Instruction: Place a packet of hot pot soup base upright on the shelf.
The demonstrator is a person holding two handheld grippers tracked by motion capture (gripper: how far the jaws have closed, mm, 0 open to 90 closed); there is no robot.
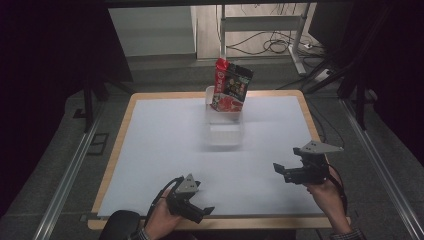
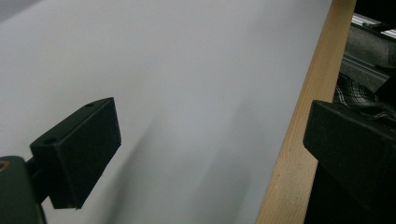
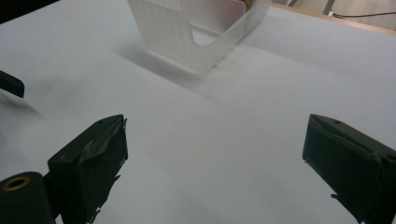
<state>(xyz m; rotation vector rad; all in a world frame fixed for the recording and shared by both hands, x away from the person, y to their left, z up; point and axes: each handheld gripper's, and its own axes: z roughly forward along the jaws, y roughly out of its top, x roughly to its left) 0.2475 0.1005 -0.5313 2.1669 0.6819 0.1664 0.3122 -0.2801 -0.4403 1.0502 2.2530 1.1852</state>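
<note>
A red and black snack bag point(image 1: 231, 87) stands upright in the far end of a white translucent bin point(image 1: 225, 131) at the table's back middle. My left gripper point(image 1: 202, 206) is held low at the front edge of the table, open and empty; in the left gripper view point(image 2: 212, 154) one jaw hangs over the white surface and the other past the wooden edge point(image 2: 299, 140). Over the front right of the table, my right gripper point(image 1: 283, 172) points left, open with nothing in it. Its own view point(image 3: 215, 163) looks across bare table toward the bin point(image 3: 187, 42).
The table point(image 1: 150, 150) has a white top with a wooden rim. Metal rails point(image 1: 65, 180) run along the floor on both sides. Cables and a desk frame point(image 1: 300, 45) lie beyond the far edge. A checked sleeve point(image 2: 359, 95) shows past the front edge.
</note>
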